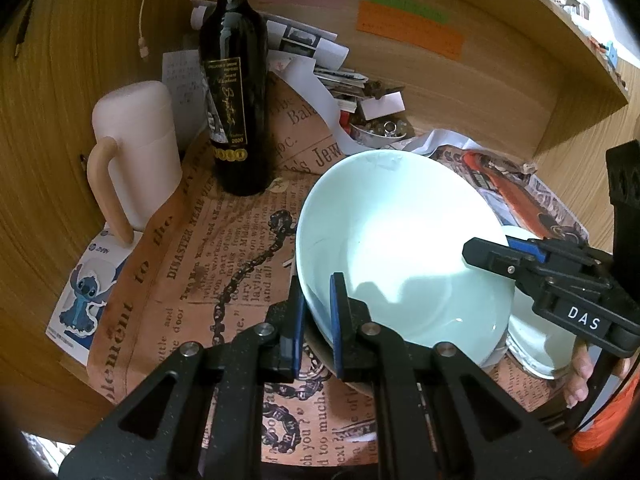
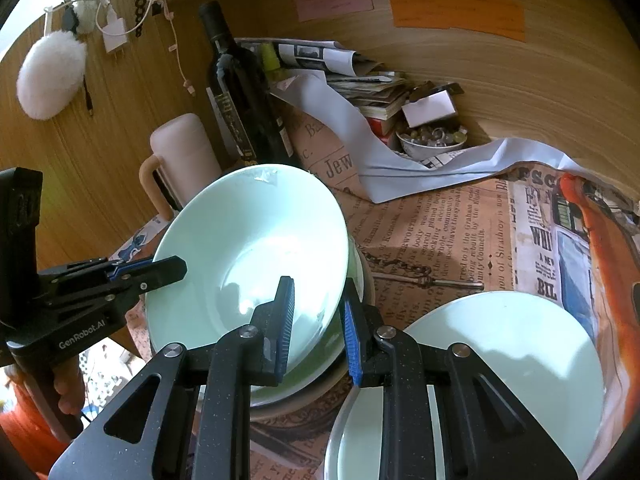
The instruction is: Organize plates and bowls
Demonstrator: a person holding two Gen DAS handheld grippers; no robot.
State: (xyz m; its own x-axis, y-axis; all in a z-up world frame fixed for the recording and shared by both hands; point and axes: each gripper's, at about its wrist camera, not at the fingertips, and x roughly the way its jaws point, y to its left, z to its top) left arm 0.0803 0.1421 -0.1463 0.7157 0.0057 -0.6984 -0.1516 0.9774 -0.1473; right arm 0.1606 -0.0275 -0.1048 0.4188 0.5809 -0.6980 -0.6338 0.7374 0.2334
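Note:
A pale green bowl [image 1: 404,248] is tilted, held at opposite rims by both grippers. My left gripper [image 1: 316,320] is shut on its left rim, one pad inside and one outside. My right gripper [image 2: 318,320] straddles the bowl's [image 2: 256,248] right rim with its jaws partly apart; the rim sits between the pads. The bowl rests over a stack of other dishes [image 2: 352,280]. A pale green plate [image 2: 512,364] lies to the right, partly hidden by my right gripper. It also shows in the left wrist view [image 1: 536,344].
A dark wine bottle [image 1: 236,92] and a pink jug [image 1: 136,148] stand at the back left. Papers and a small bowl of trinkets [image 2: 432,140] lie by the wooden back wall. A newspaper-print cloth [image 2: 440,216] covers the table.

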